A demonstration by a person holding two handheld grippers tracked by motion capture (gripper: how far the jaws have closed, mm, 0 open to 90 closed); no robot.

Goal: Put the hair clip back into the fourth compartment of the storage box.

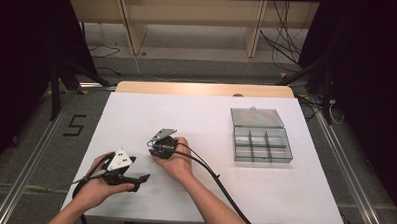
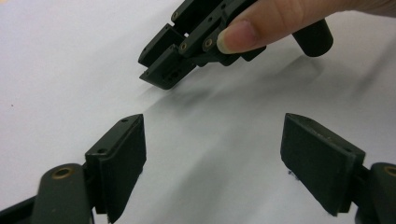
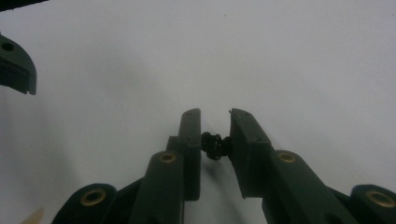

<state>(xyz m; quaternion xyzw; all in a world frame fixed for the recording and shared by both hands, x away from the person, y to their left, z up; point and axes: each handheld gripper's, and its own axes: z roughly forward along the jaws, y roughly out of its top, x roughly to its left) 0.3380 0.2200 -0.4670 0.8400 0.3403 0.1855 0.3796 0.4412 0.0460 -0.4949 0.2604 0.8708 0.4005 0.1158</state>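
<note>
A small black knobbly part [image 3: 215,145] is pinched between the pads of my right gripper [image 3: 215,115], which is shut on it just above the white sheet. In the high view the right gripper [image 1: 152,148] sits left of the table's middle and points toward the left gripper [image 1: 143,178]. From the left gripper view, my left gripper [image 2: 214,140] stands open with bare white sheet between its pads. Farther off there, the right gripper [image 2: 164,65] shows with a fingertip on its body. One left gripper jaw enters the right gripper view at the far left edge.
A clear plastic compartment box [image 1: 262,144] lies open at the right of the white sheet [image 1: 206,117], its lid [image 1: 257,117] folded back. A wooden table edge [image 1: 202,88] runs behind. Cables trail from both grippers toward the front edge.
</note>
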